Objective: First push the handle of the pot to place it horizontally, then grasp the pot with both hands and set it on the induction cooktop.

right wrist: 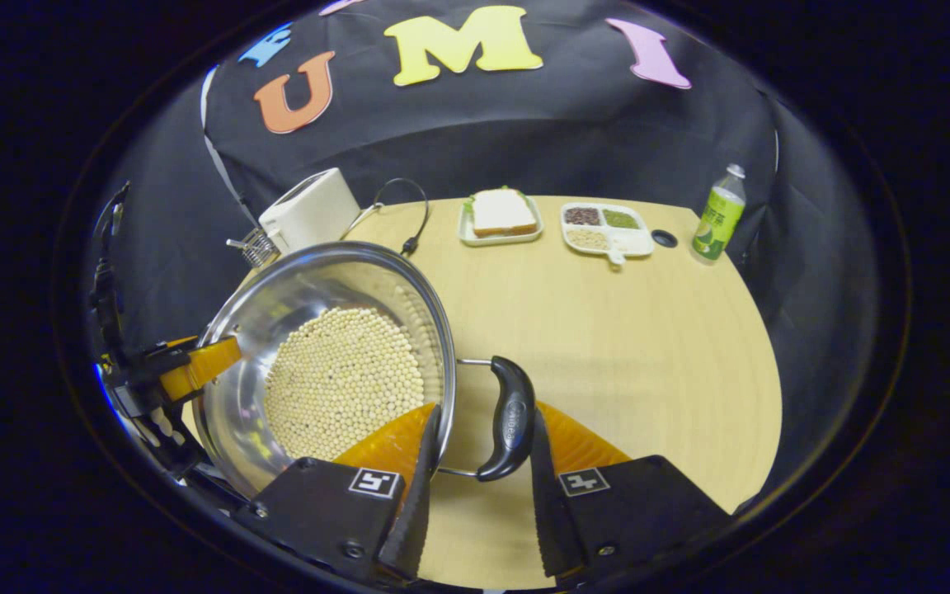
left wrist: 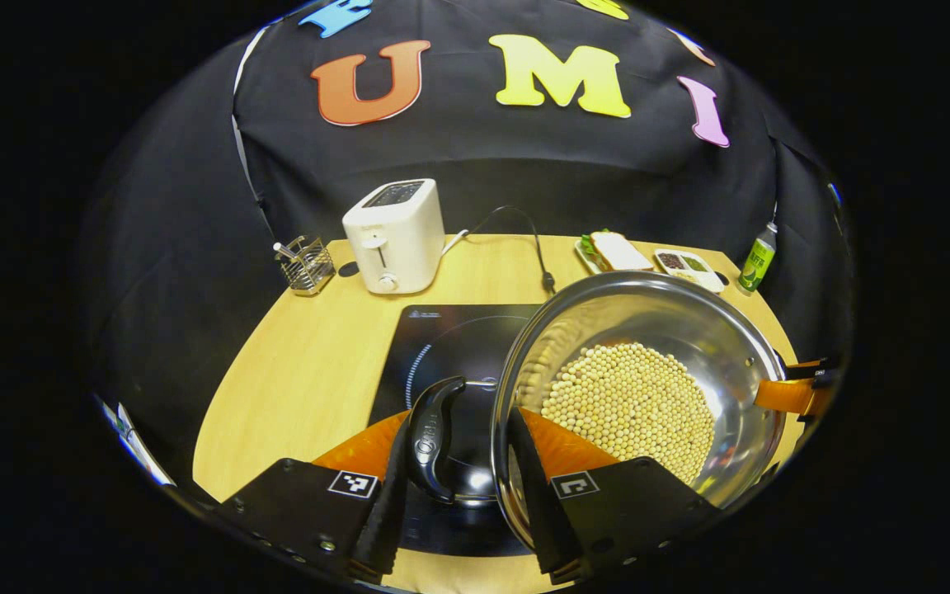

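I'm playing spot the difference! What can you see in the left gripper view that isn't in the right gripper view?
Left gripper view: the black cooktop, lying by the pot.

Right gripper view: a wide bare stretch of table beside the pot, and a clearer look at the snack tray.

Both: the shiny pot full of beans, the white toaster, the sandwich and the green bottle.

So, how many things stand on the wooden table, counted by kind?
Cooking appliances: 2, the white toaster and black induction cooktop.
Food trays: 2, the sandwich tray and white divided tray.
Green bottle: 1.
Wire holder: 1.
Total: 6.
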Available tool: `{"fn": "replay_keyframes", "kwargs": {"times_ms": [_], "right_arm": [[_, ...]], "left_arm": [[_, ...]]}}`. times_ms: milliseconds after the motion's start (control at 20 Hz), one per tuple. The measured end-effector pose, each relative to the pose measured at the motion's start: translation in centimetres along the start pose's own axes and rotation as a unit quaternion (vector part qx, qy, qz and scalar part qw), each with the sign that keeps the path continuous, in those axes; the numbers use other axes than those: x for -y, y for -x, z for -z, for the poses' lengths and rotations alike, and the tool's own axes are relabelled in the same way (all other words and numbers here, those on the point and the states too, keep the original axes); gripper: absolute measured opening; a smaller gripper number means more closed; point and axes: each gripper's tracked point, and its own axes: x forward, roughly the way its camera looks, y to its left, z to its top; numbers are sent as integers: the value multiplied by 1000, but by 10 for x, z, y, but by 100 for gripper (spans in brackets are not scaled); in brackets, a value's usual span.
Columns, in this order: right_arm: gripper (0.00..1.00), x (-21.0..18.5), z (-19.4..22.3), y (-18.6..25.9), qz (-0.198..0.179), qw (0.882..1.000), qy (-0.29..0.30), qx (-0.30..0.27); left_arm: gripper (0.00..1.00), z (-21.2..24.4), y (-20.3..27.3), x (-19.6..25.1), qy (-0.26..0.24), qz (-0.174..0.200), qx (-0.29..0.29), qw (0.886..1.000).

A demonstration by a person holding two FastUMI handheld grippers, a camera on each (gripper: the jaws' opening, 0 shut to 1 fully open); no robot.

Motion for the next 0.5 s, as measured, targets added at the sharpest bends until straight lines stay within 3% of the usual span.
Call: {"fn": "replay_keyframes", "kwargs": {"times_ms": [250, 500], "right_arm": [[54, -43, -7, -24, 2, 1000, 7, -16], [53, -66, -16, -42, 9, 1000, 3, -26]], "left_arm": [[61, -1, -23, -46, 4, -4, -13, 1000], [61, -6, -37, -64, 2, -3, -22, 1000]]}}
